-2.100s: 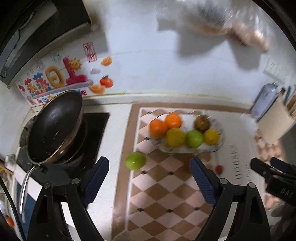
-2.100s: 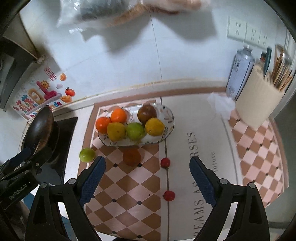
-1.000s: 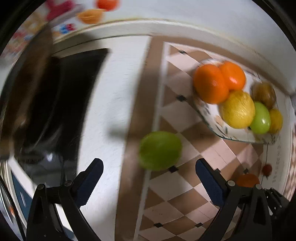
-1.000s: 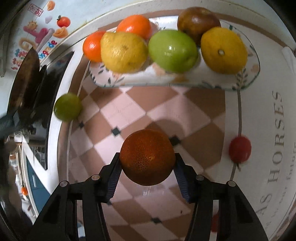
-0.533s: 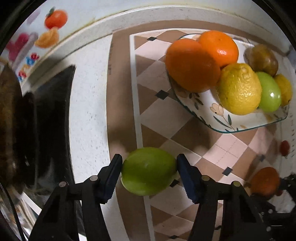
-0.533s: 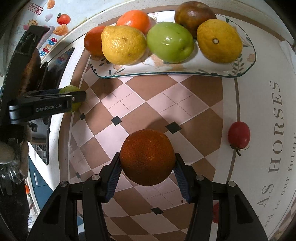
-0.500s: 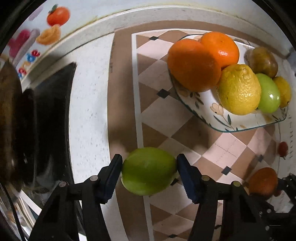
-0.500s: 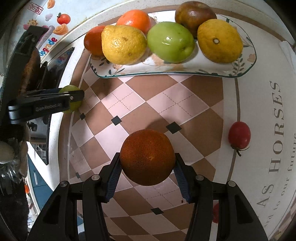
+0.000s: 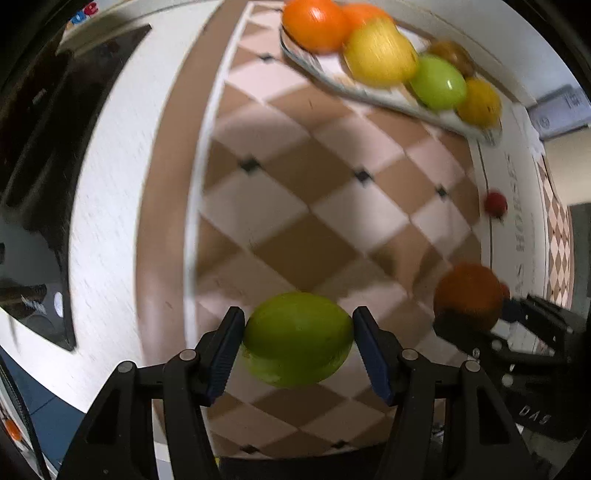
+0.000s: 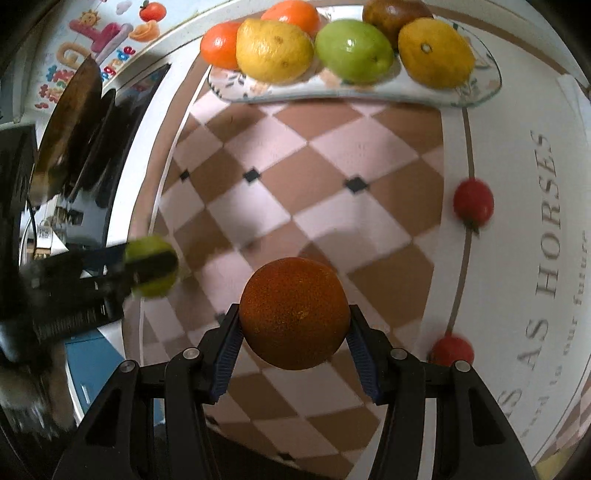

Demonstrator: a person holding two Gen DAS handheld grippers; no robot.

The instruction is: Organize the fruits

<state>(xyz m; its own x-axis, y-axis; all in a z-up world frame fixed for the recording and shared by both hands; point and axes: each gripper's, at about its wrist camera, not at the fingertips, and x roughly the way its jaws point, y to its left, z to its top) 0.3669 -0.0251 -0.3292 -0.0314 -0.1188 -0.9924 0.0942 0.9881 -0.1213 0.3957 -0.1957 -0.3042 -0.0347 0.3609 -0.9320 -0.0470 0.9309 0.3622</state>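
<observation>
Green and orange fruit pinched, one in each gripper.
Left gripper clamps the green fruit squarely between its blue fingers; right gripper likewise pinches the dark orange, both above the checkered counter. Two red tomatoes lie beyond; farther back sits the fruit plate.

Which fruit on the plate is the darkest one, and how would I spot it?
Start at the long plate at the far edge of the checkered mat. Look behind the green fruit and the right-hand yellow one: the brown fruit sits there. It alone is dull and dark; its neighbours are bright.
</observation>
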